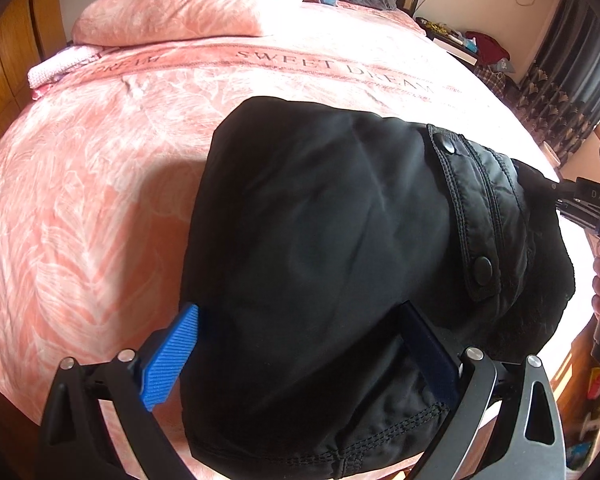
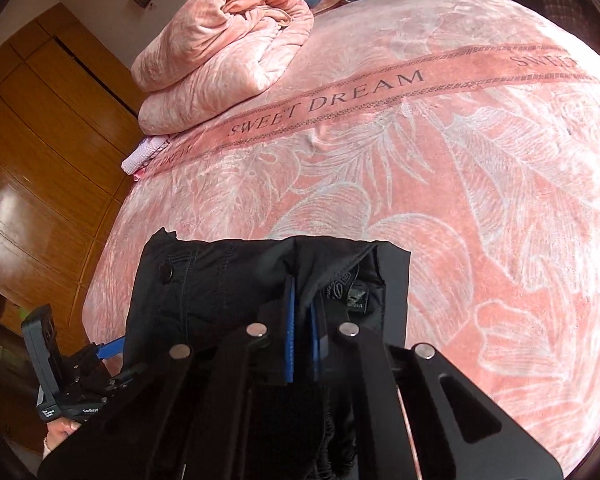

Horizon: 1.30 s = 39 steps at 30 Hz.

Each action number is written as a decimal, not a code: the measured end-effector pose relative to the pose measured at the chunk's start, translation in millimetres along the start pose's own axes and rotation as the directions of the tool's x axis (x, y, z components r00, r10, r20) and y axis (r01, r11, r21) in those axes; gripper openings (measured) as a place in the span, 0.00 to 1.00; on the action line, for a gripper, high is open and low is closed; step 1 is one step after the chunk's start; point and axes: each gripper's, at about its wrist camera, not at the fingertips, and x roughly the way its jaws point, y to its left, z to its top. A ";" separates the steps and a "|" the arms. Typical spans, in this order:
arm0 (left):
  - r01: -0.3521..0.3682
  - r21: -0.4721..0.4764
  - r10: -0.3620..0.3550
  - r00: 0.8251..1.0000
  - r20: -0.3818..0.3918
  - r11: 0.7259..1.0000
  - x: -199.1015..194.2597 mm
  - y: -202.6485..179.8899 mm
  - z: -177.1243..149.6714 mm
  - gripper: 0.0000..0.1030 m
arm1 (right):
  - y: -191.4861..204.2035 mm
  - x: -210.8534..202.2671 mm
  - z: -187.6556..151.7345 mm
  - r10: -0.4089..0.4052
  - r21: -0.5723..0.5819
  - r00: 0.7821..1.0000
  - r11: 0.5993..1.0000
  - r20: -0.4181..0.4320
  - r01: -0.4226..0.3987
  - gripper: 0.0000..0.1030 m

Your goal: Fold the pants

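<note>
My left gripper [image 1: 300, 344] stands wide open, its blue fingers [image 1: 172, 356] straddling the black pants [image 1: 320, 220] bunched on the pink bedspread [image 1: 80, 200]; my right gripper [image 1: 580, 200] sits at their far-right edge.

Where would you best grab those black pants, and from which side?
Grip the black pants along an outer edge, coming in low from the near side of the bed. They lie bunched in thick layers; only edges are thin enough. The right gripper already pinches the waist edge; the left gripper straddles the bulk, jaws open.
</note>
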 end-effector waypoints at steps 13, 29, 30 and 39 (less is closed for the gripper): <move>0.008 -0.014 -0.008 1.000 -0.018 1.000 -0.9 9.3 -5.6 0.96 | -15.8 -12.4 -30.4 -0.016 0.035 1.000 0.999 -0.002 0.016 0.44; 0.017 -0.024 -0.018 1.000 -0.020 1.000 -22.3 3.6 -31.7 0.96 | -2.0 -65.0 -102.6 0.054 0.022 0.998 0.998 0.034 -0.055 0.14; 0.017 -0.017 -0.017 1.000 -0.014 1.000 -23.7 1.7 -31.4 0.96 | 2.1 -68.8 -102.9 0.052 0.005 0.998 0.999 0.037 -0.052 0.14; -0.003 0.015 0.003 1.000 -0.024 1.000 -12.6 -3.1 -31.7 0.96 | -6.9 -45.7 -115.8 -0.067 -0.014 0.997 0.998 -0.047 0.067 0.15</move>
